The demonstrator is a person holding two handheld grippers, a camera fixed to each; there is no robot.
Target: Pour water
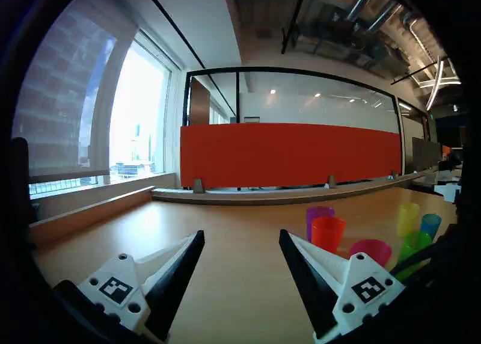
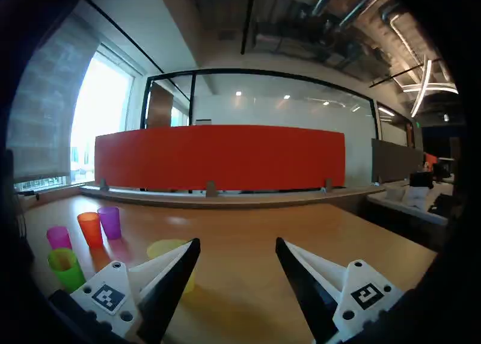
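A: You are holding the left gripper (image 1: 240, 266) low over the wooden table (image 1: 240, 224). Its jaws are gaping wide and gripping nothing.

B: Your right gripper (image 2: 237, 272) is hanging the same way over the same table, with its fingers spread wide and holding nothing.

A: The cups are standing ahead and to the right of your left gripper. A purple cup (image 1: 318, 213) is sitting just behind an orange cup (image 1: 327, 233), with a pink cup (image 1: 371, 251) near them. A yellow cup (image 1: 407, 218), a blue cup (image 1: 430, 225) and a green cup (image 1: 416, 240) are standing farther right.

B: From your right gripper they are sitting off to the left, and the yellow cup is peeking out from behind the left finger. I am not managing to tell whether any cup is holding water.

A: A red partition (image 1: 288, 154) is running along the table's far edge.
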